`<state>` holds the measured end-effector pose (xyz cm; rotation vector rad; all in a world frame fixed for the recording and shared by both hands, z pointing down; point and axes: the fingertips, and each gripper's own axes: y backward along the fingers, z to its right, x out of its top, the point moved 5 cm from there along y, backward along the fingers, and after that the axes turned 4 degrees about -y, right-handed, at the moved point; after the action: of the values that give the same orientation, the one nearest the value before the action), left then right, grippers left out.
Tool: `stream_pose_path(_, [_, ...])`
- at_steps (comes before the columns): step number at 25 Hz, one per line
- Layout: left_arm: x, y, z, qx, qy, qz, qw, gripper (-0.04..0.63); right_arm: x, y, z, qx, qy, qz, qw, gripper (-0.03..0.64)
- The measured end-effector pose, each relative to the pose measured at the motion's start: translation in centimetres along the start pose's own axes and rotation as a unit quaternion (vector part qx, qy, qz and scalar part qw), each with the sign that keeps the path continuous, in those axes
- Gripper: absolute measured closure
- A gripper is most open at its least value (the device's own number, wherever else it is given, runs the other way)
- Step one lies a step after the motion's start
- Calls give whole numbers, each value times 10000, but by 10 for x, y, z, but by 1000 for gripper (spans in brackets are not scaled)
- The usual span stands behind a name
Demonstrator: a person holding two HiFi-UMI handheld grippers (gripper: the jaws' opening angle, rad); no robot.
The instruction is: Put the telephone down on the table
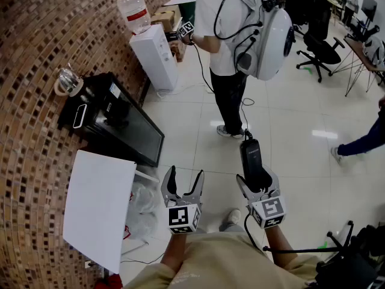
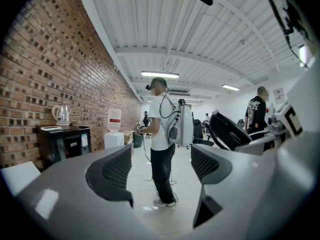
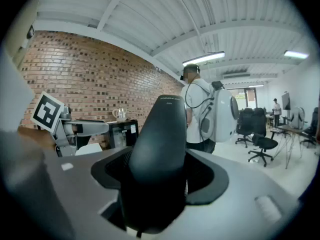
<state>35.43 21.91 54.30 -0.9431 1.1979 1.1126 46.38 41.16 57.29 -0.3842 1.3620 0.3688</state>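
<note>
The black telephone handset [image 1: 252, 158] sticks forward out of my right gripper [image 1: 257, 182], whose jaws are shut on its lower end; a thin cord hangs from it. In the right gripper view the handset [image 3: 161, 154] fills the middle between the pads. My left gripper [image 1: 183, 182] is held level beside it, open, with nothing between its fingers [image 2: 114, 173]. A small white table [image 1: 99, 206] stands to the lower left against the brick wall, its top bare.
A black cabinet [image 1: 117, 122] with a glass kettle [image 1: 67, 82] stands against the brick wall, a water dispenser [image 1: 151, 50] beyond it. A person with a white backpack [image 1: 231, 35] stands ahead on the tiled floor. Office chairs [image 1: 319, 50] are at the far right.
</note>
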Motion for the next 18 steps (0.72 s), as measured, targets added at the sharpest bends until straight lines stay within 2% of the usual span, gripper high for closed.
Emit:
stream_pose_path(4, [14, 45, -39, 200, 40, 26, 9998, 218, -2, -12, -49, 240, -132, -134, 9995, 299])
stream_pose_path(9, [15, 111, -122, 989, 65, 100, 9950, 219, 5, -57, -151, 1168, 95, -248, 9928, 299])
stream_pose_path(13, [7, 173, -189, 1464, 128, 46, 9891, 219, 1, -92, -244, 1812, 88, -357, 9828, 299])
stream_pose_path(18, [-14, 258, -291, 2144, 186, -115, 9765, 219, -22, -144, -378, 2658, 142, -647, 9618, 299])
